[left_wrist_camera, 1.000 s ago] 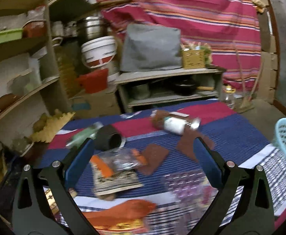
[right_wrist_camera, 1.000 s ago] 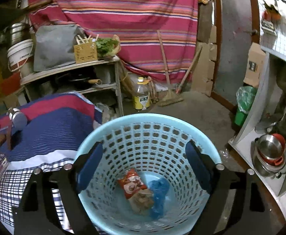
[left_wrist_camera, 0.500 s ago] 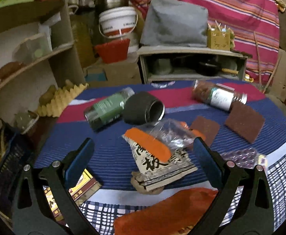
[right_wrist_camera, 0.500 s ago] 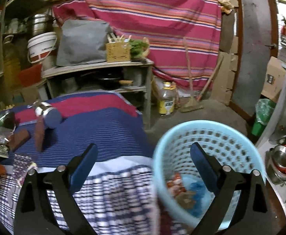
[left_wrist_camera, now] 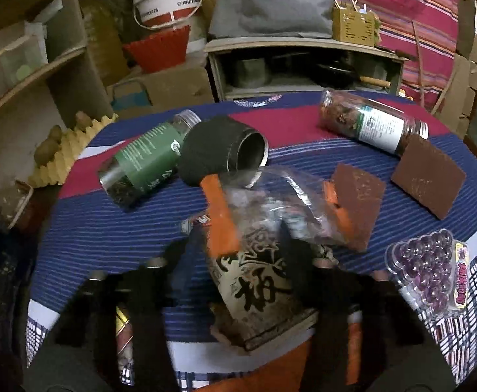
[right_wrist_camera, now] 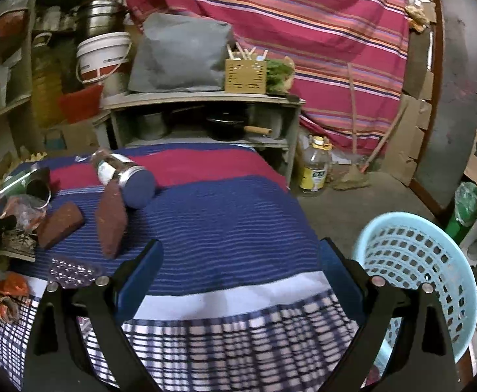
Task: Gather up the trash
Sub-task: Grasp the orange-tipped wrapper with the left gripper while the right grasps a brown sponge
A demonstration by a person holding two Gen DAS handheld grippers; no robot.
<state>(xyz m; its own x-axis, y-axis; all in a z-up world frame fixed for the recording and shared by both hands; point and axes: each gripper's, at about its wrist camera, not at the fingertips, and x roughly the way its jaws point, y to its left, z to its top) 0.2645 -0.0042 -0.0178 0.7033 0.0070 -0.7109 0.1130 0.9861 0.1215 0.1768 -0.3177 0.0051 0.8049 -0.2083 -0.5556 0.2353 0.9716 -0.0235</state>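
A brown paper packet (left_wrist_camera: 258, 281) printed with black characters lies on the striped tablecloth (left_wrist_camera: 114, 228), with a clear plastic bag (left_wrist_camera: 271, 209) edged in orange resting on its far end. My left gripper (left_wrist_camera: 243, 261) is low over the table. Its blurred jaws are closing, with the packet between them and the pads at its two sides. My right gripper (right_wrist_camera: 238, 271) hangs open and empty above the table's near edge. A light blue basket (right_wrist_camera: 411, 261) stands on the floor to its right.
On the cloth lie a green-labelled jar (left_wrist_camera: 143, 160), a dark tin (left_wrist_camera: 219, 153), a white-labelled jar (left_wrist_camera: 369, 124), two brown pads (left_wrist_camera: 428, 176), a blister tray of purple beads (left_wrist_camera: 428, 274) and an orange wrapper (left_wrist_camera: 271, 369). Shelves crowd the left and back.
My left gripper came down and forward onto the paper packet, and its jaws went from wide apart to close around it. My right gripper swung left from above the basket to over the table.
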